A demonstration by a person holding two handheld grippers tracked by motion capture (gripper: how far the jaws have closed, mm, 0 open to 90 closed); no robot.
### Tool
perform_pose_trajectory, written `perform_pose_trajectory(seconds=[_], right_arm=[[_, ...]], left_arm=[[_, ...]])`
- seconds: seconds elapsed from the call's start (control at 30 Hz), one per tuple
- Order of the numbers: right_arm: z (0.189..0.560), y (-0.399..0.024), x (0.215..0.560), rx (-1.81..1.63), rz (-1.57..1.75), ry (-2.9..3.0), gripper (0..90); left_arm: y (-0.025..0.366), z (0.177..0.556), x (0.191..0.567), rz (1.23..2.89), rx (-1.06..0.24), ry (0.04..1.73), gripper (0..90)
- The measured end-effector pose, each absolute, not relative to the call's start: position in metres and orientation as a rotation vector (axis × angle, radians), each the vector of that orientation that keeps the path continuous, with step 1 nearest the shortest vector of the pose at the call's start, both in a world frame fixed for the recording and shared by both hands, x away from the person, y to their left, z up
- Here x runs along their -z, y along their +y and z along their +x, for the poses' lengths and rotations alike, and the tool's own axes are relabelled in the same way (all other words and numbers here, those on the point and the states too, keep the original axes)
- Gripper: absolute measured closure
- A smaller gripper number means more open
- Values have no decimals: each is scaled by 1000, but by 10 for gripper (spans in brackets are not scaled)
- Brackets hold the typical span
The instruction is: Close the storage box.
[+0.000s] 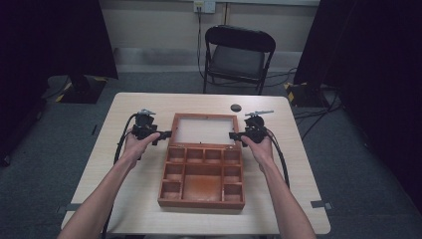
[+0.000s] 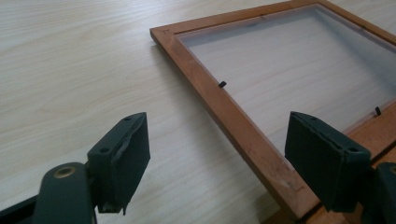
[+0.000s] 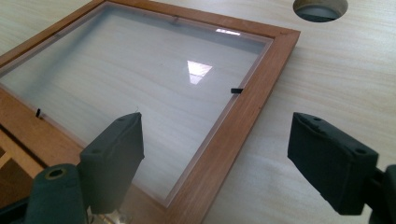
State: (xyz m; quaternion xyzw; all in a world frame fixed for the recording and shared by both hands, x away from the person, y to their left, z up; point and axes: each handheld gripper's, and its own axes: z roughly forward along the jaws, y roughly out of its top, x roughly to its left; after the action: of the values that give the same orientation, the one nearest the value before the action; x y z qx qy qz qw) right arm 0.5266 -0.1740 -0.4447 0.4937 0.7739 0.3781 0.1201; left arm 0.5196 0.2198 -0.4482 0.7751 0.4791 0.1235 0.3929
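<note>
A wooden box [image 1: 202,181] with small compartments lies open on the pale table [image 1: 124,199]; its glass-paned lid [image 1: 205,129] is folded back flat on the tabletop on the far side. The left gripper [image 1: 164,134] sits at the lid's left edge and the right gripper [image 1: 233,135] at its right edge; both have their 2 jaws spread wide, straddling the wooden frame rail and holding nothing. A folding chair [image 1: 238,57] stands beyond the table; a round hole [image 1: 236,107] lies near the far edge.
</note>
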Motion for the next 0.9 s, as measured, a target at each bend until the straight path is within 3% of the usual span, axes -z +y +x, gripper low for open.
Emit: perform_pose_trajectory(seconds=[0.9], right_arm=[[543,-161,469,-1116,1540,2292,169]], left_arm=[[192,538,467,1986,-200,1253,265]])
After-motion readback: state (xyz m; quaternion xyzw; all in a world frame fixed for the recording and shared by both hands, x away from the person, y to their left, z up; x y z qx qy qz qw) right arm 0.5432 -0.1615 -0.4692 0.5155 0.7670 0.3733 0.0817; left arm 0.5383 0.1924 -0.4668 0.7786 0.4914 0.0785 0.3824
